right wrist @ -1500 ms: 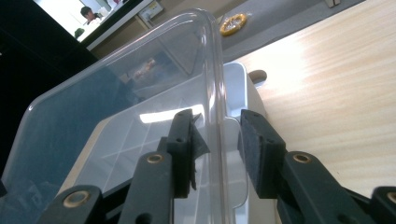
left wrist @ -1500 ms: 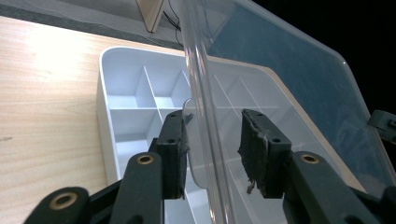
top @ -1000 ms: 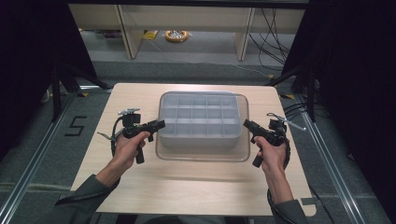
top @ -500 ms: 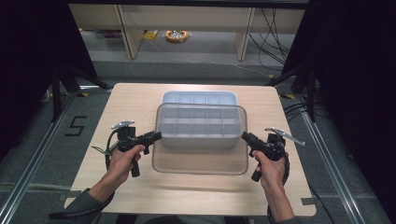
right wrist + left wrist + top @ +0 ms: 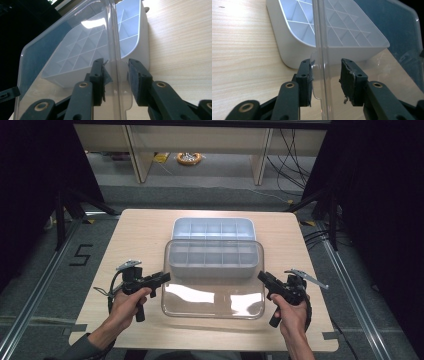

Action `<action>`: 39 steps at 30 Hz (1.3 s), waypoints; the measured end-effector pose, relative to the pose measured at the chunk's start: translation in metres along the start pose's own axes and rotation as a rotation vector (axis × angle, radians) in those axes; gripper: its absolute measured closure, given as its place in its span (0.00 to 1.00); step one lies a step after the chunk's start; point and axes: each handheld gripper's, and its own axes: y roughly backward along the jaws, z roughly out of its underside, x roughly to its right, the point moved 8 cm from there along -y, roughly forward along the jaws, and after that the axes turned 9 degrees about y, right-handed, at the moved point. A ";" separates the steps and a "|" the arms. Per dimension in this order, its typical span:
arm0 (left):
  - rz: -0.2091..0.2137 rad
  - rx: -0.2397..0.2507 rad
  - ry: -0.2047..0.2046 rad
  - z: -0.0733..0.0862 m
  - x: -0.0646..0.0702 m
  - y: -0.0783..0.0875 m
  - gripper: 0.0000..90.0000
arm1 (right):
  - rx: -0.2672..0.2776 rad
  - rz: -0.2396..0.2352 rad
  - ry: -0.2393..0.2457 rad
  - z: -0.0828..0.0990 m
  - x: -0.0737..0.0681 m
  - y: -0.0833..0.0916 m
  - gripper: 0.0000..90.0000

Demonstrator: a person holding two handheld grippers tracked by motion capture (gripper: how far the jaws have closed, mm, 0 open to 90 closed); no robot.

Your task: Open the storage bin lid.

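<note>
Landmark: the divided tray point(image 5: 213, 231), a pale compartment box resting on the wooden counter point(image 5: 135, 232) at mid-width.

Left gripper point(image 5: 159, 278): positioned at the near left of the tray, held by the person's left hand point(image 5: 127, 302). In the left gripper view the jaws stand partly apart with the edge of the clear lid point(image 5: 213, 280) running between them. The left pad touches or nearly touches the lid's small tab; a gap remains at the right pad. The gripper point(image 5: 325, 80) is not clamped.

Right gripper point(image 5: 265, 280): positioned at the near right of the tray, held by the right hand point(image 5: 291, 315). In the right gripper view the jaws point(image 5: 115, 78) likewise straddle the lid edge, with space visible on both sides.

Lid position: tilted, its far edge raised over the tray's near half, its near portion extending toward the person.

The high view shows both hands and the lid's full outline. The gripper views show the jaw gaps and the tray's grid point(image 5: 342, 30) seen through the clear plastic point(image 5: 75, 50)
</note>
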 end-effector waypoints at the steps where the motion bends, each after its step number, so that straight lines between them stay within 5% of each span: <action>1: -0.002 0.001 -0.002 0.001 -0.002 0.001 0.68 | 0.001 -0.015 -0.013 0.002 -0.003 0.000 0.75; 9: 0.016 -0.003 0.020 0.013 -0.005 0.011 0.69 | -0.018 -0.026 -0.025 0.016 -0.009 0.006 0.75; 10: 0.018 -0.012 0.020 0.017 -0.005 0.013 0.69 | -0.031 -0.028 -0.057 0.020 -0.011 0.010 0.75; 11: 0.017 -0.013 0.016 0.019 -0.004 0.015 0.69 | -0.018 -0.032 -0.013 0.021 -0.009 0.010 0.75; 12: 0.015 -0.003 0.020 0.020 -0.005 0.015 0.69 | -0.022 -0.037 -0.022 0.024 -0.010 0.011 0.75; 22: 0.045 -0.084 0.043 0.049 -0.007 0.020 0.70 | -0.035 -0.037 -0.044 0.042 -0.004 0.023 0.75; 23: 0.041 -0.085 0.034 0.052 -0.007 0.020 0.70 | -0.040 -0.037 -0.073 0.044 -0.005 0.025 0.75; 28: 0.039 -0.104 0.029 0.060 -0.009 0.022 0.70 | -0.047 -0.032 -0.068 0.053 -0.006 0.028 0.75; 30: 0.040 -0.115 0.020 0.064 -0.010 0.024 0.70 | -0.038 -0.049 -0.025 0.056 -0.003 0.029 0.75; 31: 0.037 -0.115 0.025 0.065 -0.011 0.024 0.70 | -0.050 -0.054 -0.092 0.058 -0.008 0.030 0.75; 39: 0.030 -0.144 0.036 0.078 -0.017 0.026 0.69 | -0.077 -0.024 -0.049 0.073 -0.005 0.030 0.75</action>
